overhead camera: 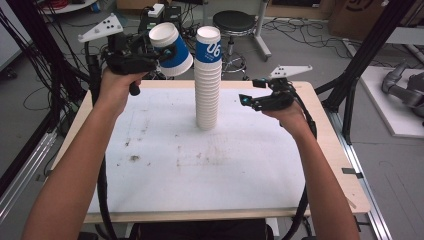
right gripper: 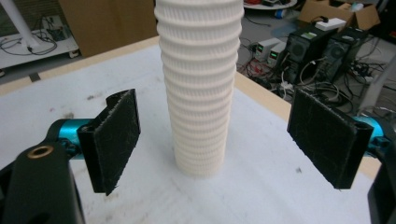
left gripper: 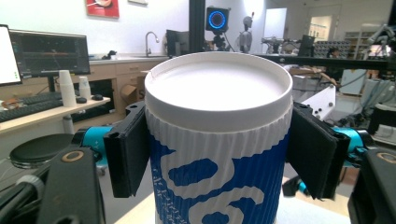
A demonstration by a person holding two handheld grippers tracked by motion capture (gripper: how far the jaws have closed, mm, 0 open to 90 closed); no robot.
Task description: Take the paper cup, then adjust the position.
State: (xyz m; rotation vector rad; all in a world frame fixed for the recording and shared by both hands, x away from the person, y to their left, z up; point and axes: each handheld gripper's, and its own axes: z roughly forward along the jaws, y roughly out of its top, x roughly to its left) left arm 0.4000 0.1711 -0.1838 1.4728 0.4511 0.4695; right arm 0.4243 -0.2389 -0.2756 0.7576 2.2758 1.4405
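Observation:
My left gripper is shut on a paper cup with a blue-and-white ribbed sleeve, held tilted in the air over the table's far left. In the left gripper view both black pads press on the sides of the cup, whose white end faces the camera. A tall stack of white ribbed cups stands on the white table sheet; its top cup is blue and marked 06. My right gripper is open just right of the stack, apart from it. In the right gripper view the stack stands a little beyond the two pads.
A black stool stands behind the table's far edge. Black frame posts rise at both sides, and cables and equipment boxes lie on the floor around. The table's wooden edge borders the white sheet.

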